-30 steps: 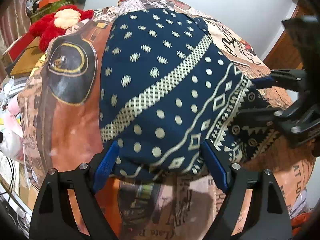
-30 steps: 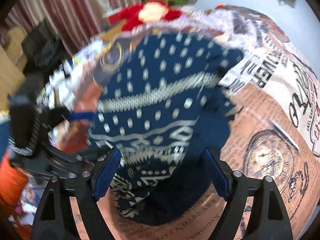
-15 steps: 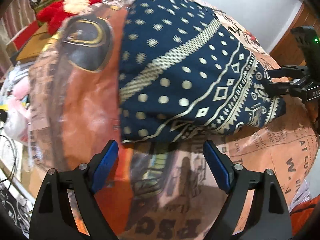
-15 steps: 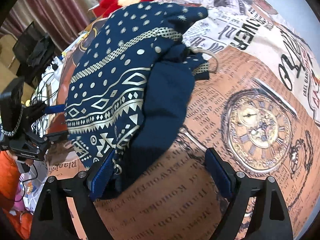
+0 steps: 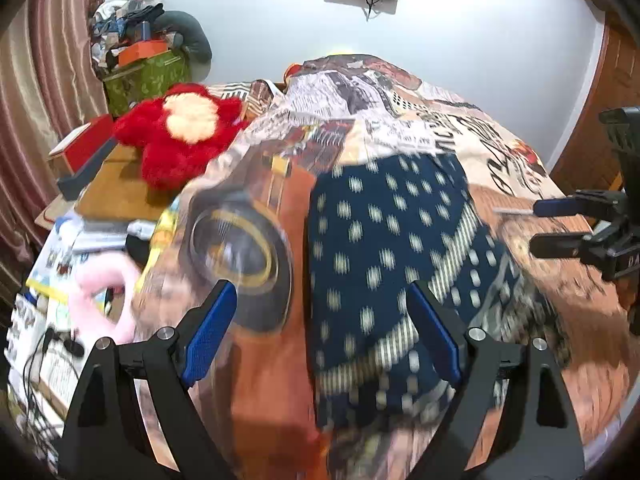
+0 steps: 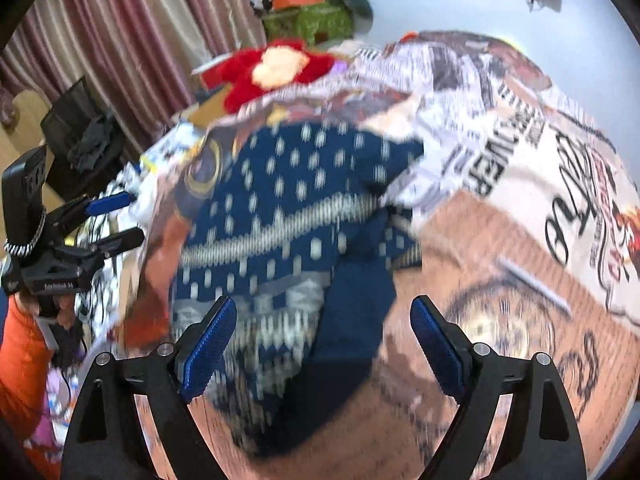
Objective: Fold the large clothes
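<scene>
Lying folded on printed bedspread (image 5: 500, 152), navy sweater (image 5: 384, 248), red plush (image 5: 180, 136) beyond, both grippers released

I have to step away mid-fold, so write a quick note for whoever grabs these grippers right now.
Left gripper: open, holding nothing, above the garment's left edge.
Right gripper: open, holding nothing, above its near patterned end.
Navy patterned garment: lies folded into a compact shape on the printed bedspread; a plain navy layer shows at its right side.
Done: at least one fold.
Left: probably tidy or fold again; frames are blurred, so check the edges.
</scene>
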Available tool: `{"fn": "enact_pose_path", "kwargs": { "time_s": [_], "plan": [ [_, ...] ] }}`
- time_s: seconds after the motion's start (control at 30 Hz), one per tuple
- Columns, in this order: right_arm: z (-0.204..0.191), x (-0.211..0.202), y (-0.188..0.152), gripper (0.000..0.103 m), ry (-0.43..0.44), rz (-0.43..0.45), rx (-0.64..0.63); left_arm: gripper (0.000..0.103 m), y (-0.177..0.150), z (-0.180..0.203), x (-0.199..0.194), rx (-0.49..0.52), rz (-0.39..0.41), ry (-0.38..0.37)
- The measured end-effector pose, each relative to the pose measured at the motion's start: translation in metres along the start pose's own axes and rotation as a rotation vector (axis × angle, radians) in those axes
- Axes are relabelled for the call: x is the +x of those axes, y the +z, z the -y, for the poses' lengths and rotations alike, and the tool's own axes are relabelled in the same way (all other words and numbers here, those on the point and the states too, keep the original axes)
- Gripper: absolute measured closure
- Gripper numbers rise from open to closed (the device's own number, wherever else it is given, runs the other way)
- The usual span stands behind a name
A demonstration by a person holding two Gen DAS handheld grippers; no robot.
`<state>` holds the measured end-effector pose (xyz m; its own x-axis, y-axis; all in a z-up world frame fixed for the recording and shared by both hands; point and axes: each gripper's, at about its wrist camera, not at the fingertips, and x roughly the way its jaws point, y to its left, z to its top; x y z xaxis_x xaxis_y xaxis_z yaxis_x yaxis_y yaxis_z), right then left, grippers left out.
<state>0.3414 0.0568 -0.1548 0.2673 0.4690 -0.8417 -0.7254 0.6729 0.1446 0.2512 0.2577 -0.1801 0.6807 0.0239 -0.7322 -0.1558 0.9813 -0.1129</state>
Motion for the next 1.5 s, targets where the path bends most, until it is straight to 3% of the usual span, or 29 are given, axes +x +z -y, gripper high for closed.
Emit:
{"fn": "enact_pose_path", "kwargs": {
  "time_s": [0.23, 0.3, 0.47, 0.6, 0.83, 0.93, 1.1, 1.23, 1.37, 1.5],
  "plan": [
    [0.024, 0.063, 0.048, 0.015, -0.031, -0.02, 0.152, 0.016, 0.041, -0.005, 0.069, -0.061, -0.068, 0.025],
    [0.031, 0.08, 0.051, 0.015, -0.056, -0.034, 0.17, 0.016, 0.049, -0.007, 0.087, -0.064, -0.077, 0.051],
    [0.061, 0.108, 0.044, 0.015, -0.072, -0.081, 0.191, 0.016, 0.064, -0.004, 0.118, -0.048, -0.102, 0.026],
    [0.076, 0.096, 0.037, 0.015, -0.077, -0.082, 0.239, 0.015, 0.07, 0.007, 0.13, -0.01, -0.086, 0.042],
    [0.047, 0.054, 0.024, 0.015, 0.081, -0.032, 0.222, 0.016, 0.071, 0.003, 0.117, -0.06, -0.074, 0.04],
    [0.032, 0.057, 0.011, 0.017, 0.137, -0.058, 0.209, 0.016, 0.062, 0.002, 0.088, -0.047, -0.038, 0.041],
    [0.024, 0.069, -0.009, 0.049, 0.123, -0.105, 0.202, 0.016, 0.021, 0.005, 0.057, -0.021, -0.08, -0.018],
    [0.025, 0.072, -0.013, 0.053, 0.114, -0.107, 0.173, 0.016, -0.025, 0.015, 0.056, 0.028, -0.174, -0.024],
    [0.026, 0.068, -0.019, 0.053, 0.087, -0.109, 0.159, 0.015, -0.059, 0.012, 0.044, -0.004, -0.208, -0.047],
    [0.028, 0.05, -0.026, 0.053, 0.051, -0.092, 0.161, 0.016, -0.078, 0.009, 0.029, 0.008, -0.253, 0.011]
  ]
}}
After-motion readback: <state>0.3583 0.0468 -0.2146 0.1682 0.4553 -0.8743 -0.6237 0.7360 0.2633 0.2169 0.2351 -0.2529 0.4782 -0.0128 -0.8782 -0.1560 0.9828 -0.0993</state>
